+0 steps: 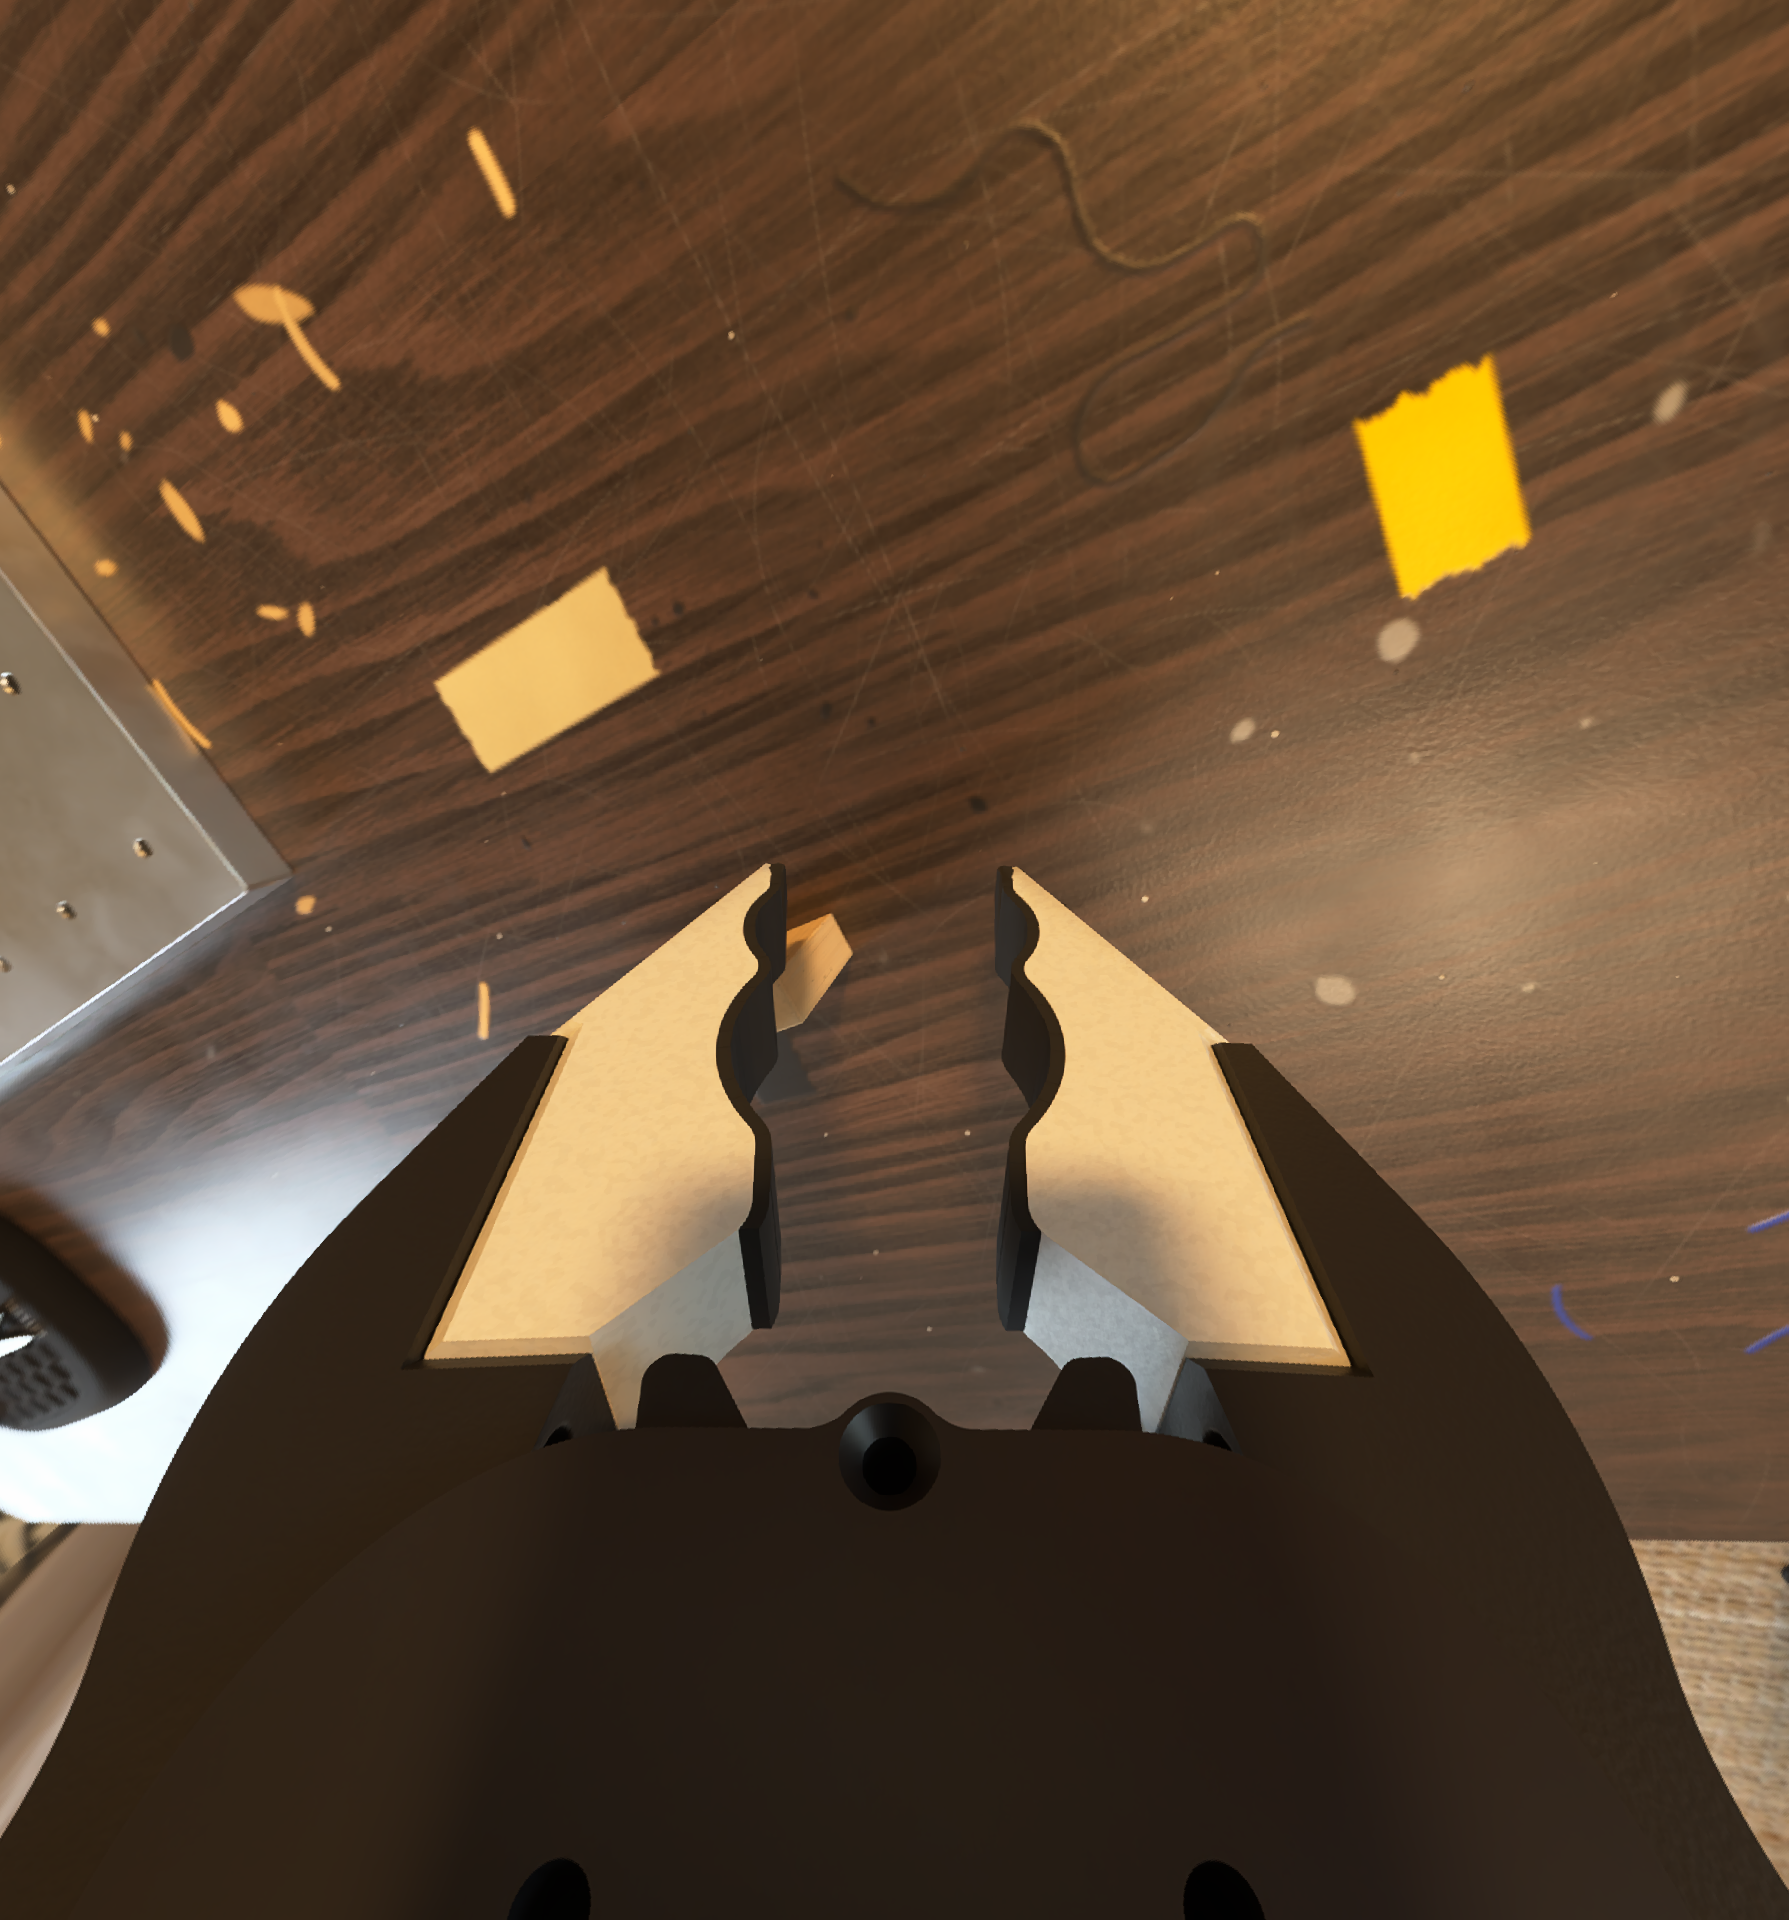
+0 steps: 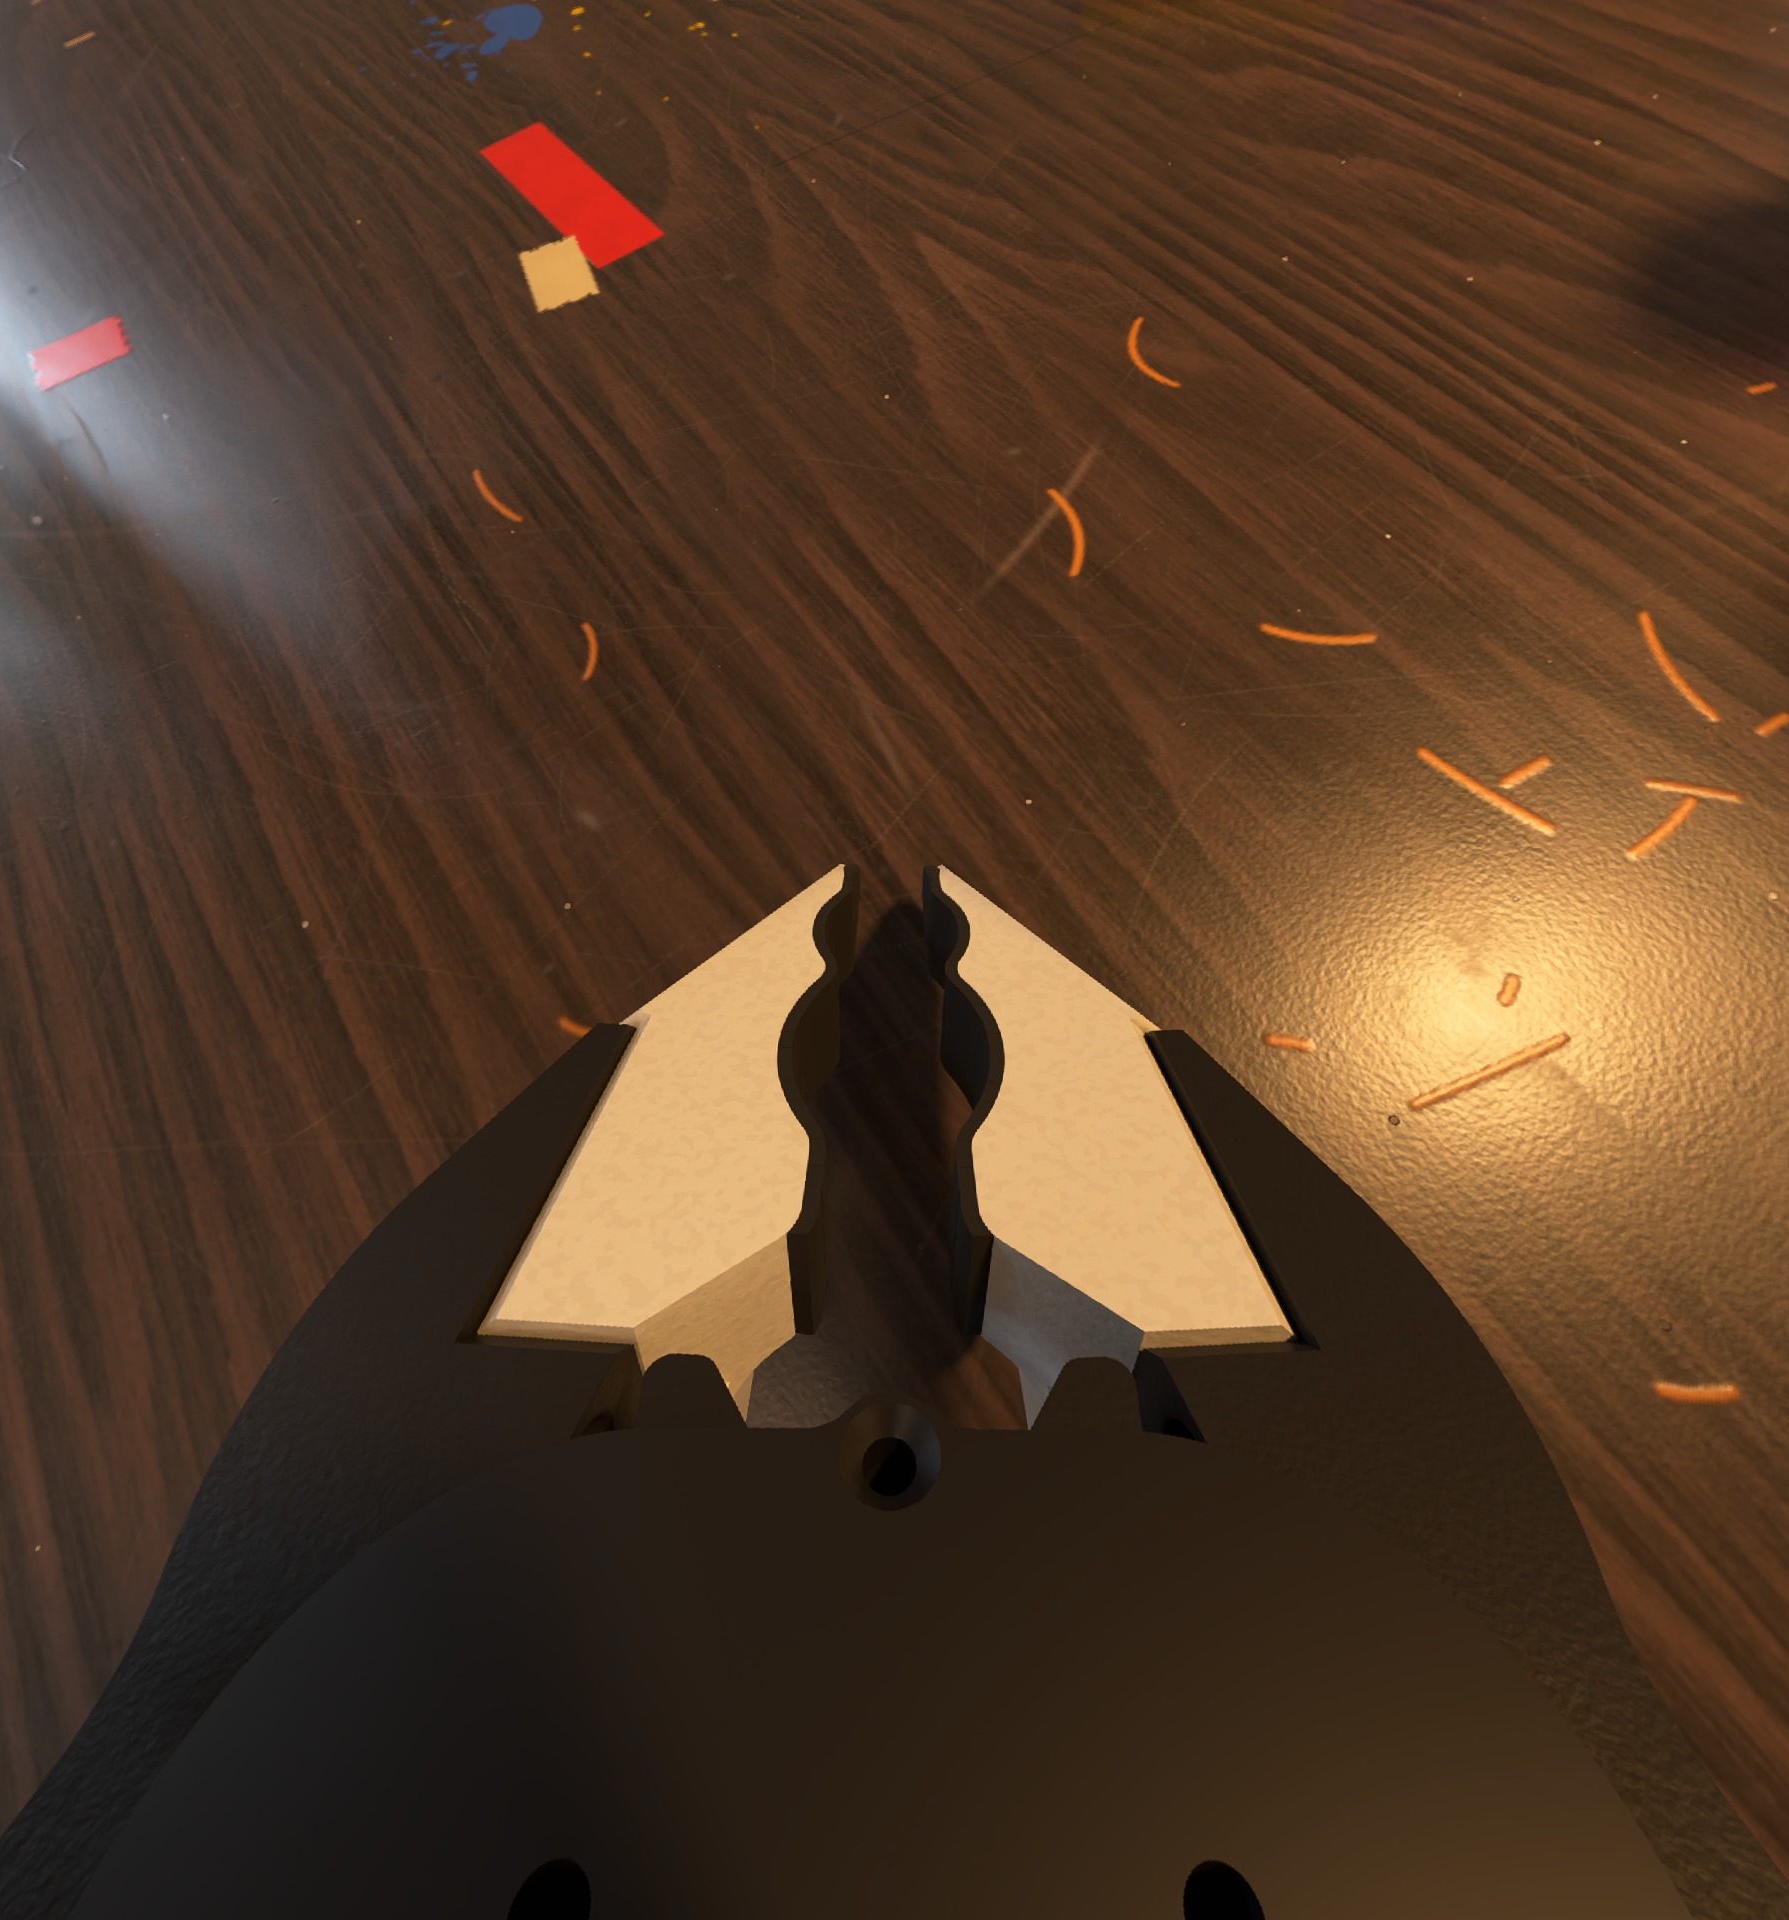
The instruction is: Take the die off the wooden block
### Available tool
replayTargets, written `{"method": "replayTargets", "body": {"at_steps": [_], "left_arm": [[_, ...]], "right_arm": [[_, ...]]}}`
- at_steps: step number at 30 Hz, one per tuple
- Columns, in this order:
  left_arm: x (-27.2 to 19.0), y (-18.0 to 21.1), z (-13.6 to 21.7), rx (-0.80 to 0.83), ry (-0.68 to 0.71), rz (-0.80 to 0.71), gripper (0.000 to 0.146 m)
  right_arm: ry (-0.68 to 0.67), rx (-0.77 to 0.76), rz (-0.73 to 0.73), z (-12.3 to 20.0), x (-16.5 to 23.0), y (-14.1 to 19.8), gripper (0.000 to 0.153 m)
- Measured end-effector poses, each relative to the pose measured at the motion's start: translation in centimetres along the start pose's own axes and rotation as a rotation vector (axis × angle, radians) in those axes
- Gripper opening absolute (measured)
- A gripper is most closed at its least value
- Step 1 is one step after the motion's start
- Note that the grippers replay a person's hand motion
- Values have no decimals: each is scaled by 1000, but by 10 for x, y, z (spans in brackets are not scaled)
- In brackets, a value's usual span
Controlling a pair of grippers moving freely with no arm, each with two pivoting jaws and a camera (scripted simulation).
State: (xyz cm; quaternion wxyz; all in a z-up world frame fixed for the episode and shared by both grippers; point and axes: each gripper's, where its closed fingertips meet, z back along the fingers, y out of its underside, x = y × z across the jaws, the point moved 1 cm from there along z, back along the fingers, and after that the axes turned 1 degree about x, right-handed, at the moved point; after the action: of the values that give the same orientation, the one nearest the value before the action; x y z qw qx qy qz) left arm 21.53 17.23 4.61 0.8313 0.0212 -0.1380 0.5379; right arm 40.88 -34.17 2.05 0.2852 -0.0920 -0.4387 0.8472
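You could see only a corner of the wooden block (image 1: 815, 968), pale and light-toned, peeking out just past the tip of your left gripper's (image 1: 890, 883) left finger (image 1: 661, 1091); the rest sat hidden behind that finger. The die did not show in either view, so I cannot tell where it lay. Your left gripper hung with its fingers spread wide and nothing between them, over the dark wooden table (image 1: 973, 520). Farther out on that table lay a tan patch of tape (image 1: 545, 670) and a yellow patch of tape (image 1: 1443, 480), well apart from each other. A grey metal plate (image 1: 48, 810) with small studs sat at the left edge.

Your right gripper (image 2: 890, 883) had its fingers drawn close, a narrow gap left between them, holding nothing. Ahead of it were a red strip of tape (image 2: 570, 194) touching a small tan square (image 2: 557, 273), and orange shavings (image 2: 1484, 792) scattered to the right.
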Motion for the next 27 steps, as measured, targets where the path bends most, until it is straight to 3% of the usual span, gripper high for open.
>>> {"method": "replayTargets", "body": {"at_steps": [8, 22, 27], "left_arm": [[7, 5, 19, 146, -143, -155, 49], [46, 38, 40, 359, -421, -397, 24], [56, 51, 39, 363, -423, -426, 26]], "right_arm": [[-3, 1, -4, 0, 0, 0, 12], [-3, 3, -5, 0, 0, 1, 12], [-2, 5, -7, -1, -1, 1, 12]]}}
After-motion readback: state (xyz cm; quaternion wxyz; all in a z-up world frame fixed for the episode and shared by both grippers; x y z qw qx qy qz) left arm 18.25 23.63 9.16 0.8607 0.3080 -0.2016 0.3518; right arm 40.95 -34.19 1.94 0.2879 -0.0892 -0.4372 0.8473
